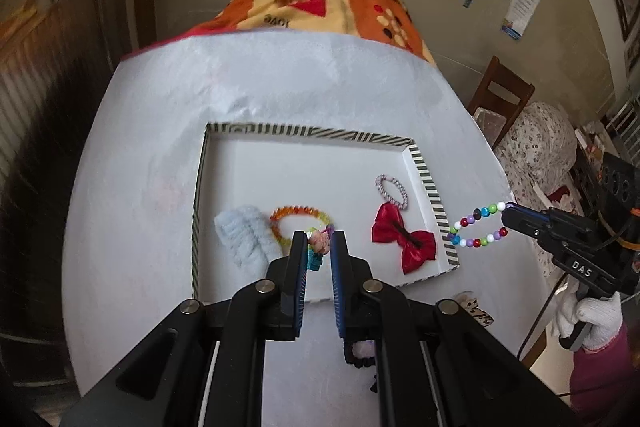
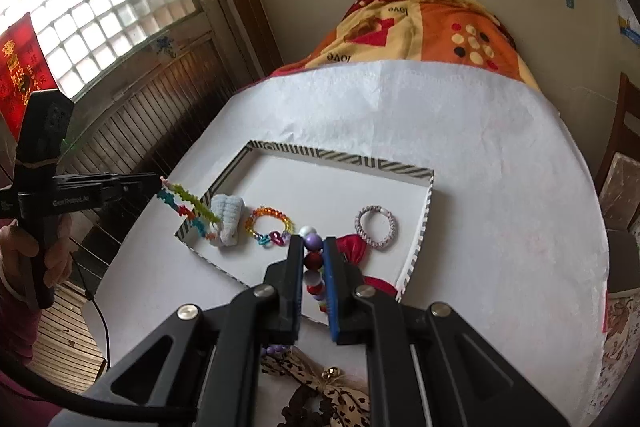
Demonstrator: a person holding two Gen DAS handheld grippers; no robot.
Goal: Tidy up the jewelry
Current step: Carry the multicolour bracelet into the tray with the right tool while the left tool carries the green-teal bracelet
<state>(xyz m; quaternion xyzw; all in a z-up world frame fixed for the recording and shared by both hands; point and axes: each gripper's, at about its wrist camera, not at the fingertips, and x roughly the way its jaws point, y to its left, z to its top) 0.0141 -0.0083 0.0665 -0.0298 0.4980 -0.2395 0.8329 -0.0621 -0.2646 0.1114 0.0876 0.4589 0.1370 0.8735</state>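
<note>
A white tray with a striped rim point(image 1: 428, 183) point(image 2: 424, 223) lies on the white table. In it are a pale blue fluffy scrunchie point(image 1: 246, 237) point(image 2: 228, 215), an orange-yellow bead bracelet point(image 1: 298, 217) point(image 2: 268, 221), a lilac hair tie point(image 1: 392, 191) point(image 2: 376, 223) and a red bow point(image 1: 402, 241) point(image 2: 354, 245). My left gripper point(image 1: 319, 245) point(image 2: 162, 181) is shut on a colourful plastic chain point(image 2: 188, 207), hanging over the tray's left edge. My right gripper point(image 2: 313, 247) point(image 1: 505, 217) is shut on a multicolour bead bracelet point(image 1: 478, 225) point(image 2: 314, 267) beside the tray's right rim.
A leopard-print bow point(image 2: 336, 391) point(image 1: 474, 307) and a dark scrunchie point(image 1: 360, 355) lie on the table near the front edge. An orange patterned blanket point(image 1: 320, 3) covers the far end. A wooden chair point(image 1: 500, 95) stands at the right. A window and wood panelling stand at the left.
</note>
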